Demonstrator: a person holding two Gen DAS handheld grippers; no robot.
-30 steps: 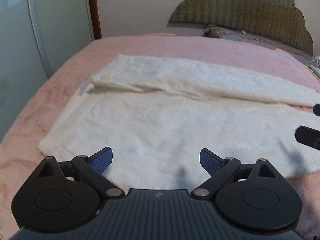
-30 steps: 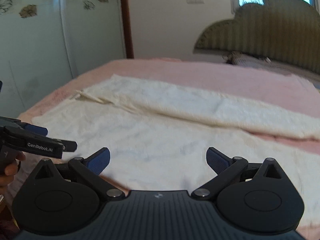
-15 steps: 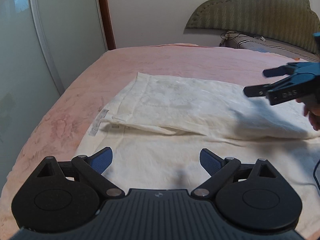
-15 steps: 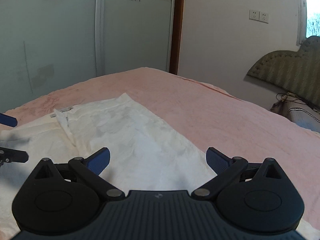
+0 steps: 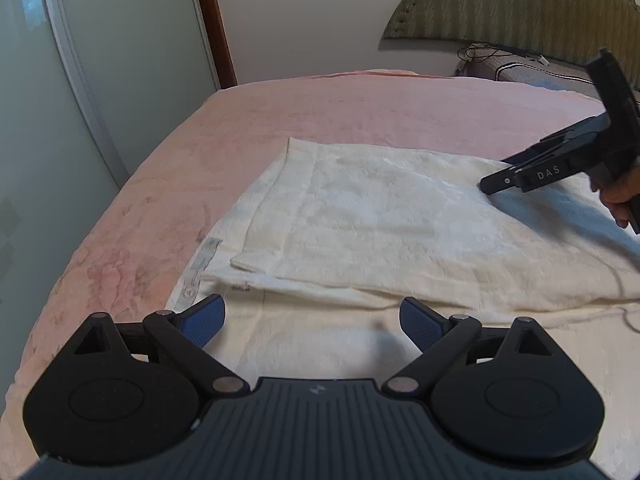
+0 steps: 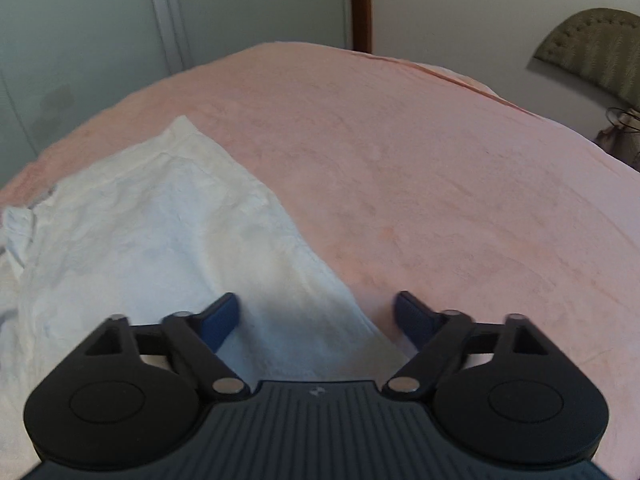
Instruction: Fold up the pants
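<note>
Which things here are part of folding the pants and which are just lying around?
Part of the job:
white pants
left gripper
right gripper
pink bedspread, the work surface

Lying about:
headboard
cables
wardrobe doors

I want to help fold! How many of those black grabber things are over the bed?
2. The left hand-held gripper hovers open over the near edge of the white pants. The right hand-held gripper is at their far edge, jaws closing in but not yet pinching.
</note>
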